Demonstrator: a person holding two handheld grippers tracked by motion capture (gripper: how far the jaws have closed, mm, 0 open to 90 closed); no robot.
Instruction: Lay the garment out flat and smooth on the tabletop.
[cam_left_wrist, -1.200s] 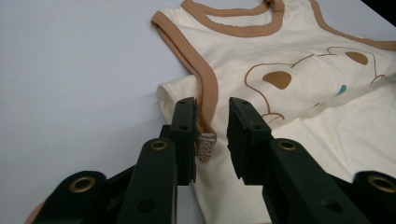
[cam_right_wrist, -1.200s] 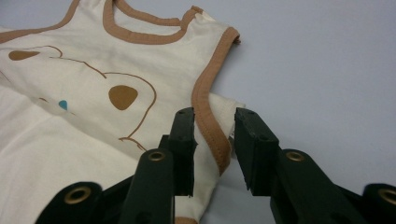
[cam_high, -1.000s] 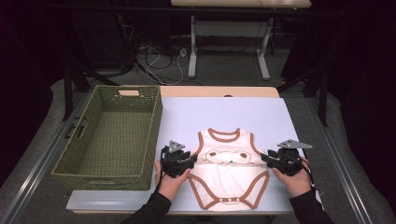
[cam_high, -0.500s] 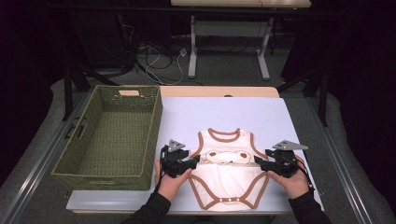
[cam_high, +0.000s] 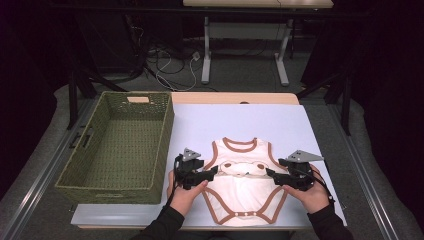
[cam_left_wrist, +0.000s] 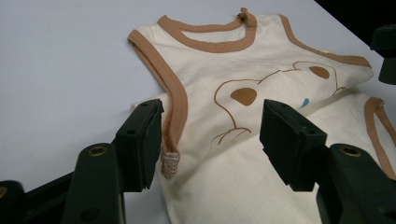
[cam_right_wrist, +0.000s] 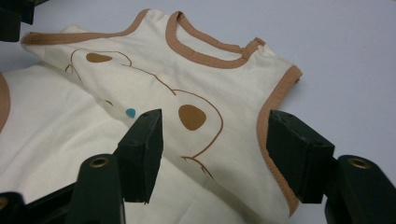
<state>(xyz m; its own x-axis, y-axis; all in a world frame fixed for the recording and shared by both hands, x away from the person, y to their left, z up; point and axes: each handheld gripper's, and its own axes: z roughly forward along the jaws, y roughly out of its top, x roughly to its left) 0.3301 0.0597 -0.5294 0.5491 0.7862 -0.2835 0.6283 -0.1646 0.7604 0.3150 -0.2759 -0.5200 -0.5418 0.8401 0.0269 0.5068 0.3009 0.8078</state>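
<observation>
Black claws (cam_high: 216, 171) with brass screws; dark sleeves (cam_high: 165, 227).

Bare pale table (cam_high: 300, 130) lies open ahead of both grippers. A tall woven basket (cam_high: 120, 145) walls off the space beside the left gripper (cam_high: 212, 172).

The high view looks forward and down over the table (cam_high: 300, 125). Both gripper views sit low and close, facing inward across the bodysuit (cam_left_wrist: 261, 70), which they share.

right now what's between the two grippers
In the high view, the cream bodysuit lies between the left gripper and right gripper, each open at one side edge.
</observation>
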